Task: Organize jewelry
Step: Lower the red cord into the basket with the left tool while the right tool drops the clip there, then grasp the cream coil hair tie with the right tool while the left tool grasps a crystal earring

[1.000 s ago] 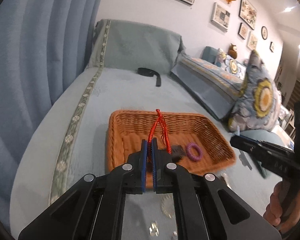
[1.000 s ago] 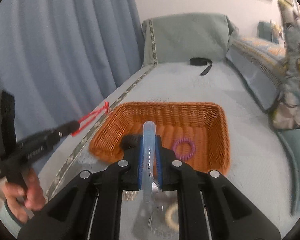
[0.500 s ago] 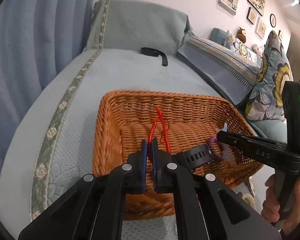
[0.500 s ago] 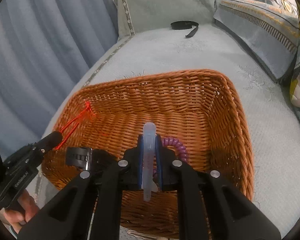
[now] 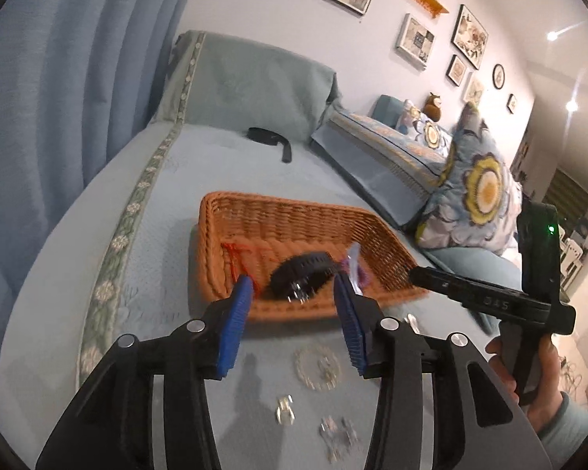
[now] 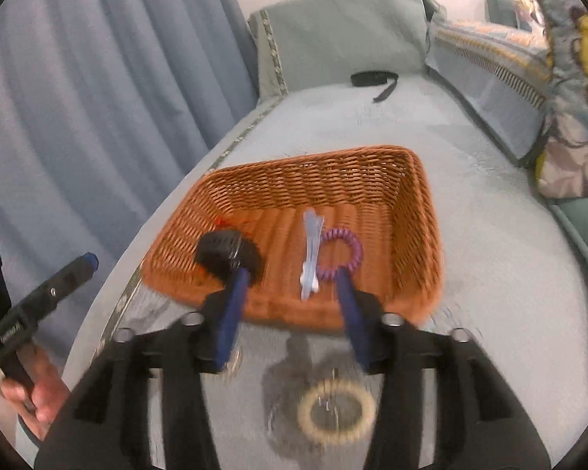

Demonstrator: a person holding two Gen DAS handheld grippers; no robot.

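Observation:
An orange wicker basket (image 5: 294,219) (image 6: 325,180) sits on the blue-grey bed cover. In it lie a red cord (image 5: 235,252) (image 6: 231,221), a black watch (image 5: 302,274) (image 6: 225,254), a purple coil ring (image 6: 341,252) and a pale blue clip (image 6: 311,250) (image 5: 354,260). My left gripper (image 5: 294,293) is open and empty just in front of the basket. My right gripper (image 6: 294,282) is open and empty over the basket's near edge. A beige bead bracelet (image 6: 335,415) (image 5: 317,366) and small silver pieces (image 5: 284,415) lie on the cover in front of the basket.
A black strap (image 5: 270,137) (image 6: 372,80) lies far back near the headboard cushion (image 5: 251,86). Blue curtains (image 5: 58,98) hang on the left. Flowered pillows (image 5: 478,192) lie to the right of the basket.
Both grippers have opened and pulled back from the basket. The red cord and the pale blue clip were let go and now lie in the basket.

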